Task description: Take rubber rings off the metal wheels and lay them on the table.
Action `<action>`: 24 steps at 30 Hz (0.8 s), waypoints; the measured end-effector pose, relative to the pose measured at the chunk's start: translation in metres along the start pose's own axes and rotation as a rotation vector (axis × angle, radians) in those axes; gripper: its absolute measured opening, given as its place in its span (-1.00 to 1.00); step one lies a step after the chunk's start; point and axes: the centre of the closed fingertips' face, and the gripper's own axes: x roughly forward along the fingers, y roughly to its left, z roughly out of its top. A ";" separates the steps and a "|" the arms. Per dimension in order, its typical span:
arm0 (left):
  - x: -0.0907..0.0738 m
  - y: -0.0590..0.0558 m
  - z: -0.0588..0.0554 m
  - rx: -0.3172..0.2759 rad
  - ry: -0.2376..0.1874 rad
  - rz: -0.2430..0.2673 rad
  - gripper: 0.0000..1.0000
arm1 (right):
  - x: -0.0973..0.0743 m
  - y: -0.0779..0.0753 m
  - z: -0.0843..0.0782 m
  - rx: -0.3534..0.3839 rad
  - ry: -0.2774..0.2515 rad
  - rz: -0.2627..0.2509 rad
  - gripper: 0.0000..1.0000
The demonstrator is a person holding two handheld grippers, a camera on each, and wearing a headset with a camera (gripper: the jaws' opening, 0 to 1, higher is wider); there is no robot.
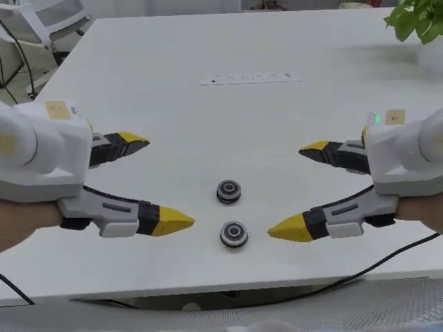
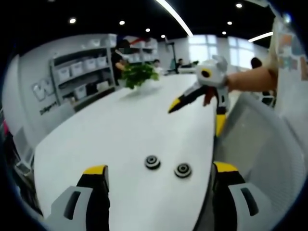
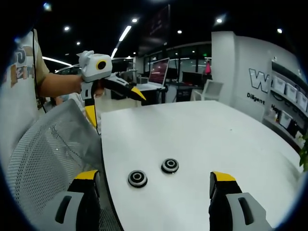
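— Well, head view: 2 metal wheels point(image 1: 229, 191) sit near the table's point(image 1: 208, 117) front edge, rubber rings point(image 1: 234, 245) on. The left gripper point(image 1: 168, 182) and right gripper point(image 1: 285, 192) flank them, jaws wide apart.

— Left gripper view, then right gripper view: wheels ahead between spread jaws. I reckon an off-centre pinch could skid 1 off that edge.

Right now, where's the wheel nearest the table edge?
In the head view, the near wheel lies between the left tool and right tool, just below the other wheel.
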 end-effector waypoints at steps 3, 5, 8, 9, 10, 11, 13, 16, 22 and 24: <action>0.006 -0.001 -0.001 0.008 0.006 -0.018 0.77 | 0.003 -0.001 -0.004 -0.001 0.005 0.002 0.87; 0.009 -0.001 0.000 0.020 0.001 -0.023 0.73 | 0.005 -0.004 -0.005 -0.022 0.000 -0.006 0.79; 0.015 0.000 -0.001 0.016 0.000 -0.034 0.70 | 0.009 -0.005 -0.008 -0.008 0.004 0.002 0.76; 0.016 -0.001 -0.001 0.015 -0.001 -0.037 0.70 | 0.010 -0.005 -0.009 -0.007 0.004 0.003 0.76; 0.018 -0.002 -0.002 0.018 0.000 -0.043 0.70 | 0.011 -0.005 -0.011 -0.008 0.006 0.005 0.75; 0.020 -0.003 -0.003 0.018 0.002 -0.048 0.69 | 0.013 -0.005 -0.012 -0.007 0.007 0.008 0.74; 0.023 -0.005 -0.006 0.021 0.010 -0.059 0.69 | 0.016 -0.004 -0.015 -0.008 0.013 0.014 0.72; 0.028 -0.007 -0.011 0.025 0.025 -0.074 0.68 | 0.021 -0.003 -0.022 -0.012 0.029 0.026 0.70; 0.036 -0.010 -0.017 0.020 0.043 -0.099 0.64 | 0.029 -0.001 -0.026 -0.013 0.041 0.053 0.64; 0.038 -0.011 -0.020 0.021 0.050 -0.111 0.62 | 0.032 -0.001 -0.027 -0.015 0.043 0.059 0.62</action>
